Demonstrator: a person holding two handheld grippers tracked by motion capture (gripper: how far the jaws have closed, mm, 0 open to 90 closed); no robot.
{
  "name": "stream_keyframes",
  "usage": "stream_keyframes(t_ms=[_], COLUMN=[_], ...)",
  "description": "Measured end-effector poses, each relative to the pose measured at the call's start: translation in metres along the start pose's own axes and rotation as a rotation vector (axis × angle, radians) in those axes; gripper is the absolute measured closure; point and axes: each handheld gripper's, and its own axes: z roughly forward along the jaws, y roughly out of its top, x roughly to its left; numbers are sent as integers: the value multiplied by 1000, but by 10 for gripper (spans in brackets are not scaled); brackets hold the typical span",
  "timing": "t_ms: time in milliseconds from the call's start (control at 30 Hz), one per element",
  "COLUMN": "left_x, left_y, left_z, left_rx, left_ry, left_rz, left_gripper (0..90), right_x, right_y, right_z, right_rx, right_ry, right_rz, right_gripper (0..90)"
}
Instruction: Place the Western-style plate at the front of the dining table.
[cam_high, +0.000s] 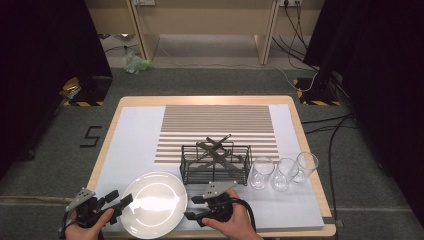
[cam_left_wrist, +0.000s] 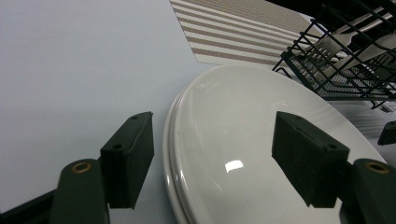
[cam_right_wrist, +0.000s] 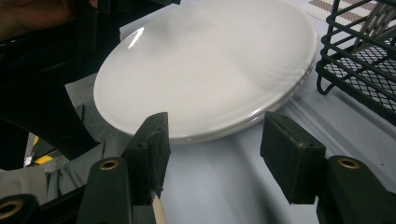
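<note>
Both grippers are hovering at the table's (cam_high: 112, 150) near edge, fingers wide and empty, flanking the round white ceramic plate (cam_high: 155, 204); left gripper (cam_high: 121, 202) is nearer, straddling its rim, right gripper (cam_high: 192, 207) just beside.

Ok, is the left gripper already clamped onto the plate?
No, in the left gripper view the left gripper stands with its jaws wide apart on either side of the white plate's rim, and neither pad presses on it.
</note>
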Motion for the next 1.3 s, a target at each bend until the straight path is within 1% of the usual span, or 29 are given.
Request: stream_keyframes(t_ms=[100,233,300,433,533,600,733,800,867,933,1133,1167,1300], left_x=[0,0,0,1,1,1,1,1,2,2,3,3,4], left_y=[0,0,0,0,0,0,0,0,0,0,1,1,1], left_z=[0,-1,-1,-1,-1,-1,-1,-1,-1,-2,-3,-3,-3], left_rx=[1,0,0,0,1,2,3,3,2,0,-3,-2,1], left_ry=[-1,-4,-4,-2,-1,-1,-3,-4,-2,-2,0,0,1], left_rz=[-1,-1,-1,-4,-6,-5,-3,-5,-6,-7,-9,-10,-16], left_gripper=[293,293,293,293,293,294,294,294,294,294,294,294,294], right_x=[1,2,2,3,4,4,5,5,6,6,5,6,7], right_y=[1,2,2,3,3,4,4,5,5,6,8,8,10], right_z=[1,4,4,7,8,10,11,12,13,14,15,16,18], right_rx=[1,5,7,9,11,9,12,11,14,13,15,14,23], right_ry=[5,7,9,13,18,20,23,24,26,25,24,22,24], right_rz=[4,-10,-6,-13,-9,-23,-20,-27,-19,-30,-33,-27,-40], right_gripper=[424,424,424,424,424,424,424,424,424,423,419,418,413])
